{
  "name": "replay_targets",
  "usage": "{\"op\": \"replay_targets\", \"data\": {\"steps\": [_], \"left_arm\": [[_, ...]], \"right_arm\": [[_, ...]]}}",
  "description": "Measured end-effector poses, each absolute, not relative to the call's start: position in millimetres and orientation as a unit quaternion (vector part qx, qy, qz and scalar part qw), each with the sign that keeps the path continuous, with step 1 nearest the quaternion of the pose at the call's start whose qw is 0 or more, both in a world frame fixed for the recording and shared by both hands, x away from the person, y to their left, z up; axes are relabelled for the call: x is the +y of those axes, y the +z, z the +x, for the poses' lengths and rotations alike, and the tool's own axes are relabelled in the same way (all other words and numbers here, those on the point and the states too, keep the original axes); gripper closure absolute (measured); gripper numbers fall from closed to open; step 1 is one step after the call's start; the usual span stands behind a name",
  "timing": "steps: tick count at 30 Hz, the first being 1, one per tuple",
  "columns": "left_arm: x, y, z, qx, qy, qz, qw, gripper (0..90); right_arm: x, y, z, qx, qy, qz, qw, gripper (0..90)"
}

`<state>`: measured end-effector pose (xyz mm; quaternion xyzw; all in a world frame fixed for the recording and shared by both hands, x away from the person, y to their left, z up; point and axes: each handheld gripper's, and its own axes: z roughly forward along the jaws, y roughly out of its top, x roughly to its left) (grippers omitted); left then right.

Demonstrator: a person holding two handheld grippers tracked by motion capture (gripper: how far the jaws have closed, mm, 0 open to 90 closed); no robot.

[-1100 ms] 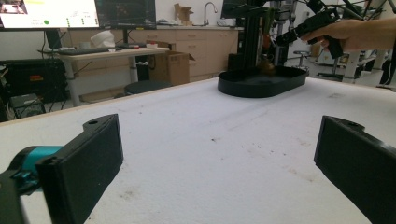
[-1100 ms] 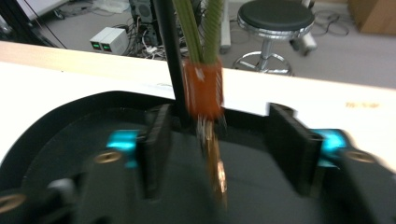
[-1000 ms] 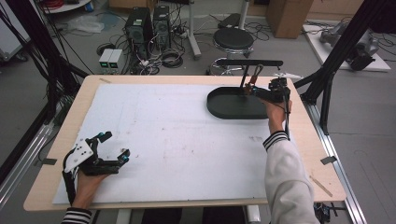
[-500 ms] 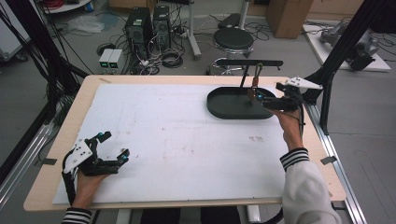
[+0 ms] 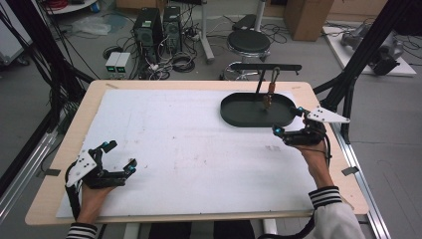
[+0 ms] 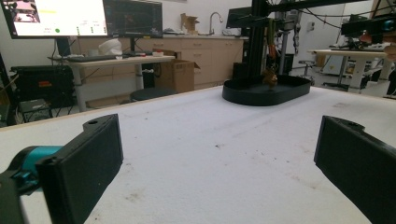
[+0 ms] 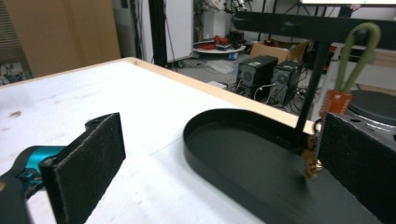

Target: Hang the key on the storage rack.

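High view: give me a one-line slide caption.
Right gripper, jaws open, beside the black oval tray with a keychain hanging above; left gripper open.

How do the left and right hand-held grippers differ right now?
The left hand-held gripper lies at the near left of the white mat, far from the black tray; the right hand-held gripper sits just beside the tray's near right rim. Both are open and hold nothing.
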<state>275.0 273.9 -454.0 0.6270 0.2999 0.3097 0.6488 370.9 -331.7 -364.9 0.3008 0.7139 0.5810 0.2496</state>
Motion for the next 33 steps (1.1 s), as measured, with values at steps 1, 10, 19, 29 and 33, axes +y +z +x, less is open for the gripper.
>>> {"op": "replay_targets", "data": {"steps": [1,10,19,29,33], "left_arm": [[273.9,-454.0,274.9,0.300,0.310,0.627,0.649,1.7],[274.1,-453.8,273.6,0.302,0.310,0.627,0.648,1.7],[274.2,-454.0,273.0,0.304,0.310,0.625,0.649,1.7],[274.8,-454.3,272.5,0.305,0.310,0.623,0.650,1.7],[274.8,-454.5,271.8,0.303,0.312,0.621,0.652,1.7]], "right_arm": [[-331.7,-366.9,367.0,0.713,0.584,0.297,0.250,0.3],[-338.9,-397.8,337.3,0.681,0.611,0.299,0.272,0.3],[-338.3,-433.7,316.7,0.667,0.629,0.294,0.270,0.3],[-331.2,-452.1,303.2,0.669,0.626,0.270,0.296,0.3],[-330.2,-452.2,302.1,0.671,0.623,0.273,0.297,0.3]]}}
